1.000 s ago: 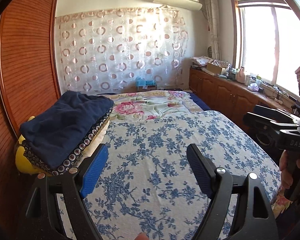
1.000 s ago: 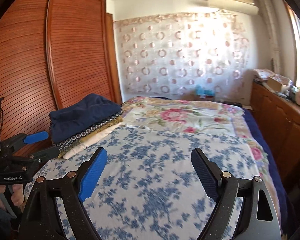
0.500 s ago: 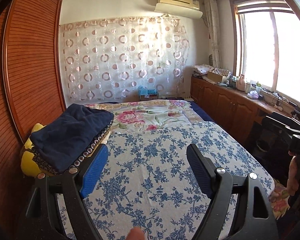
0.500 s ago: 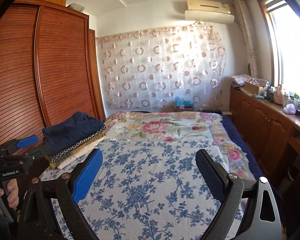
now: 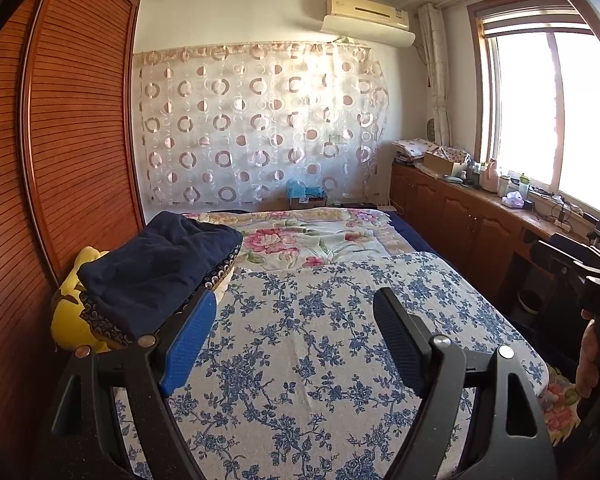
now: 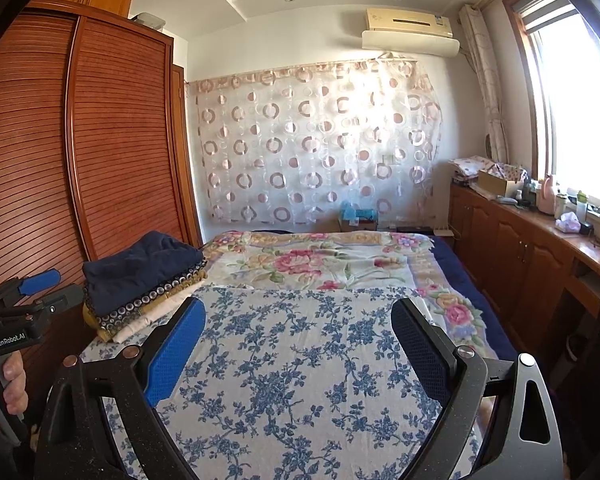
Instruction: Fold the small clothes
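**Above the bed: both grippers empty**

Over the blue-floral sheet [image 5: 300,340], your left gripper [image 5: 296,344] and right gripper [image 6: 300,352] hover with fingers spread, holding nothing. The stack of folded clothes [image 5: 156,268] lies at the far left, beside the wardrobe [image 6: 100,140].

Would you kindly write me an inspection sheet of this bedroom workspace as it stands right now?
Surface: bed covered by a blue floral sheet, a pink floral blanket behind it.
Job's things: stack of folded clothes at the bed's wardrobe-side edge, navy garment on top; no unfolded garment seen on the sheet.
Clutter: yellow plush toy beside the stack.
Grippers: left gripper and right gripper both open, holding nothing, above the sheet.
Cables: some on the windowsill counter.
Surroundings: wooden wardrobe, circle-pattern curtain, air conditioner, window, cabinets topped with bottles and boxes.
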`<state>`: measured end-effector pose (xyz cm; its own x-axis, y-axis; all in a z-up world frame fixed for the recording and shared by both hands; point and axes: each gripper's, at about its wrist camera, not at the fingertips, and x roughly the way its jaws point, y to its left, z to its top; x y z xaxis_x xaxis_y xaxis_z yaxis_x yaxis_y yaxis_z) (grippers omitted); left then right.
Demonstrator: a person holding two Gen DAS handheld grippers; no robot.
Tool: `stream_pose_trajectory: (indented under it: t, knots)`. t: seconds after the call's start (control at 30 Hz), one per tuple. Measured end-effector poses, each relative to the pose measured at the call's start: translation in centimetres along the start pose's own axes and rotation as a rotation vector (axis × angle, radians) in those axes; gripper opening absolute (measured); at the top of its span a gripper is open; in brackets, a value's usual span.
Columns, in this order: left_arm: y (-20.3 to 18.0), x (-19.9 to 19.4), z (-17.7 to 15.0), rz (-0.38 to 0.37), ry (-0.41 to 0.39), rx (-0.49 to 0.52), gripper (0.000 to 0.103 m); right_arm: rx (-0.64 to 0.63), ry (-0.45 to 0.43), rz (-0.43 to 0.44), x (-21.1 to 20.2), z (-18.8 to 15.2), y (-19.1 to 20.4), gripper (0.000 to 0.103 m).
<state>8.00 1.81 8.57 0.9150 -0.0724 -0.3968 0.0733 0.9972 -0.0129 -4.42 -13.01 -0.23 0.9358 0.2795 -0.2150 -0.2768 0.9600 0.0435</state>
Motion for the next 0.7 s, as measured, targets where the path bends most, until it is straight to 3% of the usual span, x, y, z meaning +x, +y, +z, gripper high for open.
stream_pose_trajectory:
  t: [0.7]
  knots:
    - [0.1, 0.2, -0.3, 0.004, 0.008, -0.003, 0.081, -0.013, 0.016, 0.016, 0.3, -0.2, -1.6, 0.095]
